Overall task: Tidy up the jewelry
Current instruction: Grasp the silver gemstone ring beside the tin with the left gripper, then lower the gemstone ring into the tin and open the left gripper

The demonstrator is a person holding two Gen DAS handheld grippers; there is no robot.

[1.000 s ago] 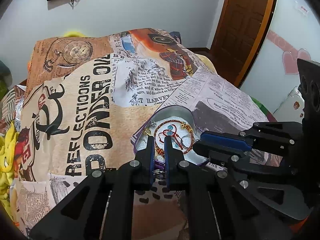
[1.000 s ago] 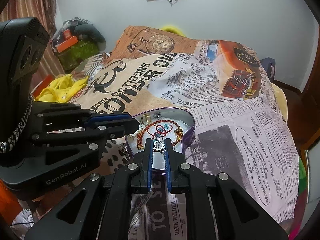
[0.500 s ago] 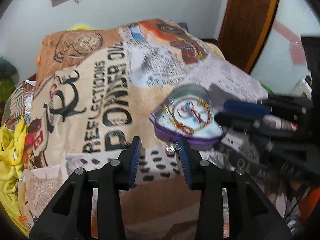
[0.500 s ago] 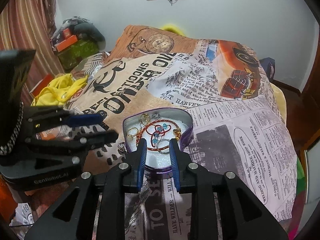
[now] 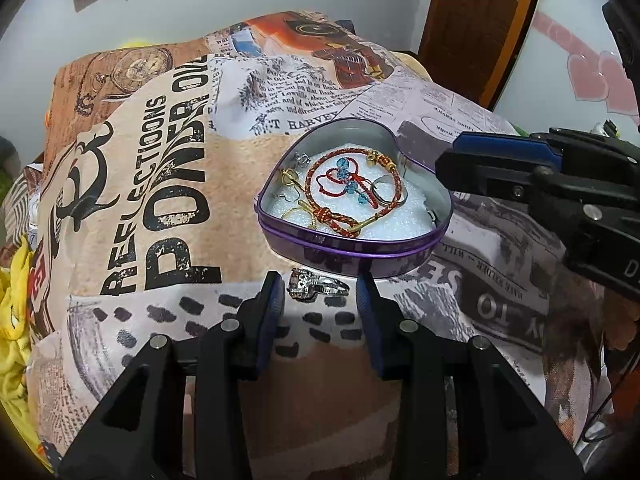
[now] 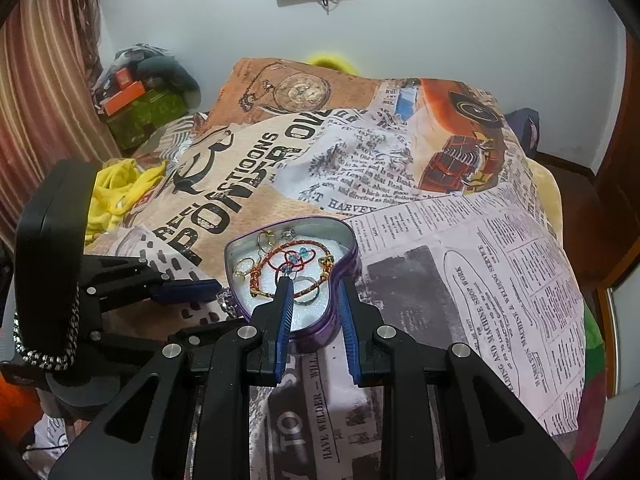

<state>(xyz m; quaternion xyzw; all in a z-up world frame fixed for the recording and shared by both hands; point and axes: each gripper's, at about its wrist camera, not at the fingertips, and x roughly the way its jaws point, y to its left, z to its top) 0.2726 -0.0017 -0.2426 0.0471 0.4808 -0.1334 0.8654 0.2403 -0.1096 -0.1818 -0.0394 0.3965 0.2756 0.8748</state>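
Observation:
A purple heart-shaped tin sits open on the printed bedspread. It holds a red braided bracelet, gold rings and a silver ring. A silver stone ring lies on the bedspread just outside the tin's near wall; it also shows in the right wrist view. My left gripper is open, its fingertips either side of that ring. My right gripper is open and empty, straddling the tin's near corner.
The bedspread covers a bed that falls away on all sides. Yellow cloth lies at the left edge. A wooden door stands at the back right. Clutter sits against the far wall by a striped curtain.
Both grippers have opened. My left gripper moved back and left from over the tin, and the silver stone ring now lies between its fingertips. My right gripper pulled back slightly.

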